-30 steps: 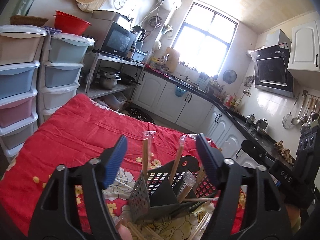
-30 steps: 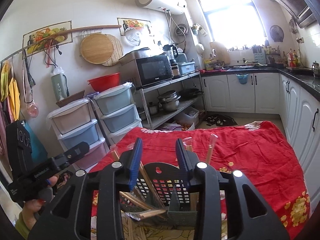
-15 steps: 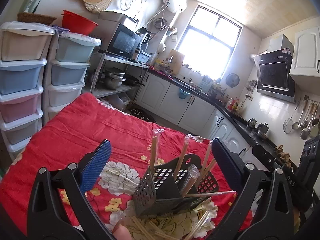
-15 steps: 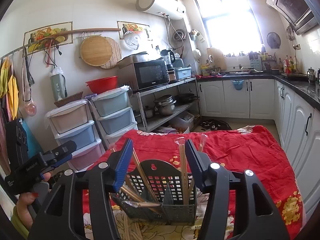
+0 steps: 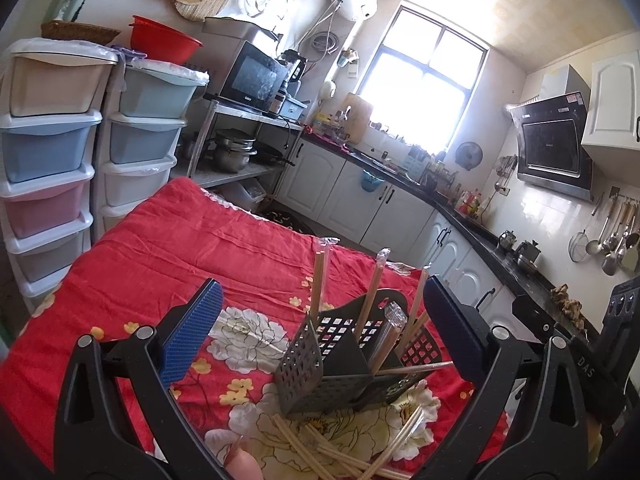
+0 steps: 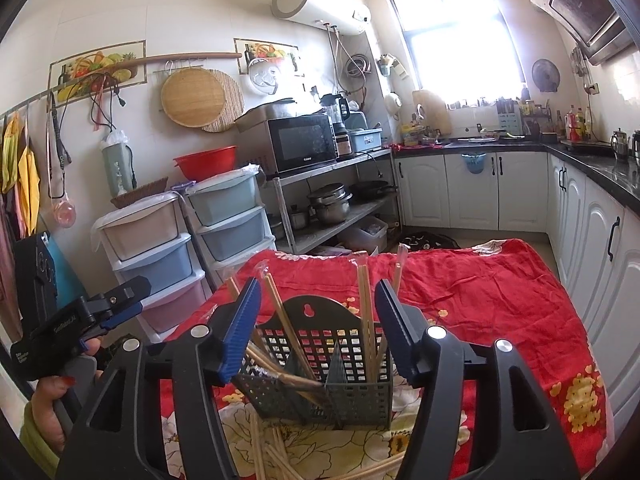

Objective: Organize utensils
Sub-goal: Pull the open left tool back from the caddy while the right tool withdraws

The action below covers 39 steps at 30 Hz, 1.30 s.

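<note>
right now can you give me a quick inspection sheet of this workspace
surface: red floral cloth covers the table, wrinkled.
job's things: grey utensil basket stands upright; wrapped chopsticks stand or lean in its compartments, one lies across the rim. Loose chopsticks lie on the cloth in front of it.
clutter: nothing else seen on the cloth.
grippers: left gripper jaws wide open, nothing gripped. Right gripper jaws have just been opening, the basket shows between them, pads not pressing on it.
cables: none on the table; cords hang on the wall.
surroundings: drawer towers, microwave, counter, bright window.
</note>
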Available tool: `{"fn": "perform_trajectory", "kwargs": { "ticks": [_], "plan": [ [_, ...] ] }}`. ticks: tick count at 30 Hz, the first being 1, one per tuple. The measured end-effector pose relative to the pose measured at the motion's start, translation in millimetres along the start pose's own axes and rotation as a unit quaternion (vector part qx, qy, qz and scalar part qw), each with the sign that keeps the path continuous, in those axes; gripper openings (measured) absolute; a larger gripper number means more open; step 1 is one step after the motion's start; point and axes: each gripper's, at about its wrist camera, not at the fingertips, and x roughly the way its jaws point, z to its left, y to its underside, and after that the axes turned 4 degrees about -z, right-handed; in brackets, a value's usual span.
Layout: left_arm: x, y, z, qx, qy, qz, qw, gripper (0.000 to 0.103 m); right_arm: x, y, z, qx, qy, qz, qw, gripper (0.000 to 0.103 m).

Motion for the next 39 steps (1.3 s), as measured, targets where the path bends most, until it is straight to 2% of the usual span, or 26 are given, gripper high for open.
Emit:
{"fn": "perform_trajectory", "kwargs": {
  "ticks": [17, 39],
  "plan": [
    [-8, 18, 8, -0.003, -0.012, 0.022, 0.9997, 0.092, -12, 18, 5, 0.001, -0.005, 0.021, 1.0, 0.059],
    [3, 52, 19, -0.011, -0.023, 0.075, 0.9968, 0.092, -8, 58, 3, 0.005, -0.004, 0.084, 0.996, 0.06]
  ]
}}
